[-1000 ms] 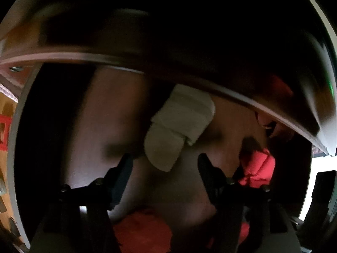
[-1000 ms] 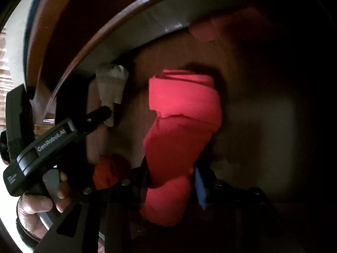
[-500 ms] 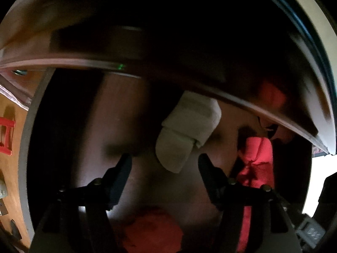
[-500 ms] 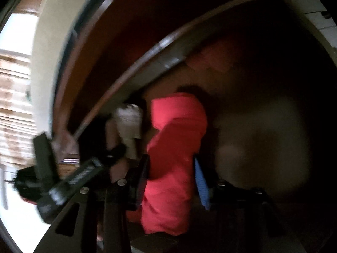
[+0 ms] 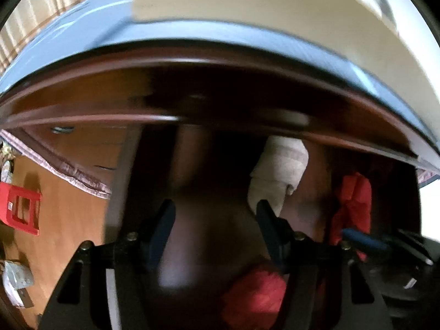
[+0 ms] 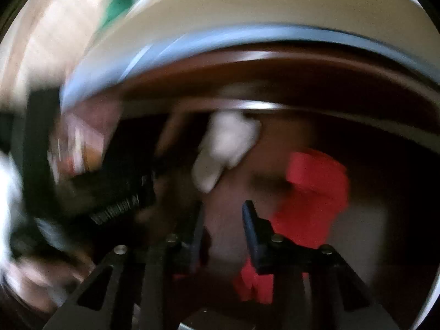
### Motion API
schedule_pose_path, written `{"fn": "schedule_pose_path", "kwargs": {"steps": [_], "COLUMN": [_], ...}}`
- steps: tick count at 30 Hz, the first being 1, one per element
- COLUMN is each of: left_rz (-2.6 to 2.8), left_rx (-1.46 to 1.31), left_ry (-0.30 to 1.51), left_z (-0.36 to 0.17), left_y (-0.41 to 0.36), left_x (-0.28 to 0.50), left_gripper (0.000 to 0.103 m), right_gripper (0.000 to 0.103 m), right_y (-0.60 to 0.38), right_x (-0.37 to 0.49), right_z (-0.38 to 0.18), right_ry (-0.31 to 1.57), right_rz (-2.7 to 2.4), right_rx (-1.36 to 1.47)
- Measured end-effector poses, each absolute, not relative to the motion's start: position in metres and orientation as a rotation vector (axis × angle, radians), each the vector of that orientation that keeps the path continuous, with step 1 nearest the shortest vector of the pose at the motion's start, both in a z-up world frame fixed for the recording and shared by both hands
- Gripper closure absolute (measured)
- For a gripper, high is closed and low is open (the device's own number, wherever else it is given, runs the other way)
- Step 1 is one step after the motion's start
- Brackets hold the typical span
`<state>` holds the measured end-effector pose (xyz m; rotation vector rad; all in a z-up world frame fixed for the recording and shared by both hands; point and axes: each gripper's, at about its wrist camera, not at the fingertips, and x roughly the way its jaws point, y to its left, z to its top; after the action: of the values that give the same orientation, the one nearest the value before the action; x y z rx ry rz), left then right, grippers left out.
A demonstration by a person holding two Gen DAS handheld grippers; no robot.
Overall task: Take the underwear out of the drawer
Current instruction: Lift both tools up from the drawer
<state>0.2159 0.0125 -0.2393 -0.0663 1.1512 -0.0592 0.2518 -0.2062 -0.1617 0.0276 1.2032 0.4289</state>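
Cream wall and a blue-edged top now show above the dark wooden drawer (image 5: 308, 209); a moment ago both cameras saw little but its inside, so both hands have drawn back and up.

A second ago the right gripper (image 6: 222, 220) had the red roll (image 6: 313, 192) between its fingers. Now that roll lies just off to the right of them, on the drawer floor. The jaws are closing, and as far as the blur lets me judge, there is nothing between them. A scrap of red shows under the right-hand finger, but I cannot tell whether it is touched.

The left gripper (image 5: 214, 220) stands about half open and empty. The white roll (image 5: 277, 170) lies beyond its right finger, toward the back, no longer centred between the fingers as it was. Another red bundle (image 5: 253, 294) sits low at the front.

So every piece of underwear is in the drawer, and the red roll looks to need another try.
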Motion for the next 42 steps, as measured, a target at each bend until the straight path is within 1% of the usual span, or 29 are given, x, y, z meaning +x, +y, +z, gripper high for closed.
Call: {"fn": "schedule_pose_path", "kwargs": {"steps": [1, 2, 5, 7, 9, 13, 14, 16, 19, 21, 24, 31, 32, 34, 41, 42], "left_rz": [-0.051, -0.066, -0.102, -0.098, -0.094, -0.099, -0.1, -0.095, -0.106, -0.107, -0.098, -0.085, -0.08, -0.082, -0.068, -0.068], "left_rx": [-0.074, -0.098, -0.13, -0.122, -0.1, -0.113, -0.122, -0.149, -0.195, -0.192, -0.171, -0.213, -0.207, -0.209, -0.208, -0.206], "left_ry": [1.14, 1.135, 1.147, 1.132, 1.103, 1.079, 1.082, 1.091, 1.1, 1.103, 1.117, 1.114, 1.105, 1.08, 1.032, 1.03], "left_z": [-0.241, -0.244, -0.232, -0.2, -0.191, -0.18, -0.169, -0.172, -0.159, -0.159, -0.161, -0.151, -0.147, -0.139, -0.12, -0.119], "left_y": [0.013, 0.029, 0.042, 0.061, 0.058, 0.066, 0.06, 0.065, 0.062, 0.064, 0.06, 0.063, 0.063, 0.065, 0.07, 0.07], "left_x": [0.204, 0.202, 0.206, 0.226, 0.227, 0.231, 0.229, 0.231, 0.225, 0.226, 0.225, 0.218, 0.217, 0.213, 0.214, 0.214], "left_gripper": [0.043, 0.05, 0.051, 0.051, 0.051, 0.051, 0.051, 0.051, 0.052, 0.052, 0.052, 0.052, 0.051, 0.045, 0.045, 0.043], "right_gripper": [0.081, 0.082, 0.082, 0.082, 0.082, 0.082, 0.082, 0.082, 0.083, 0.083, 0.089, 0.089, 0.09, 0.093, 0.094, 0.094], "right_y": [-0.193, -0.185, -0.175, -0.16, -0.146, -0.137, -0.123, -0.121, -0.111, -0.11, -0.117, -0.114, -0.122, -0.127, -0.149, -0.146], "right_x": [0.255, 0.257, 0.266, 0.271, 0.272, 0.281, 0.288, 0.295, 0.3, 0.3, 0.297, 0.293, 0.285, 0.281, 0.277, 0.282], "right_z": [-0.163, -0.164, -0.167, -0.17, -0.179, -0.196, -0.196, -0.194, -0.195, -0.193, -0.194, -0.191, -0.196, -0.201, -0.191, -0.191], "right_ry": [1.209, 1.21, 1.212, 1.17, 1.162, 1.232, 1.221, 1.194, 1.133, 1.125, 1.117, 1.083, 1.081, 1.116, 1.031, 1.026], "right_rz": [0.47, 0.512, 0.567, 0.575, 0.616, 0.643, 0.648, 0.641, 0.627, 0.659, 0.664, 0.698, 0.721, 0.754, 0.788, 0.79], "right_rx": [-0.05, -0.108, -0.229, -0.319, -0.399, -0.434, -0.438, -0.461, -0.554, -0.548, -0.582, -0.618, -0.612, -0.648, -0.672, -0.668]}}
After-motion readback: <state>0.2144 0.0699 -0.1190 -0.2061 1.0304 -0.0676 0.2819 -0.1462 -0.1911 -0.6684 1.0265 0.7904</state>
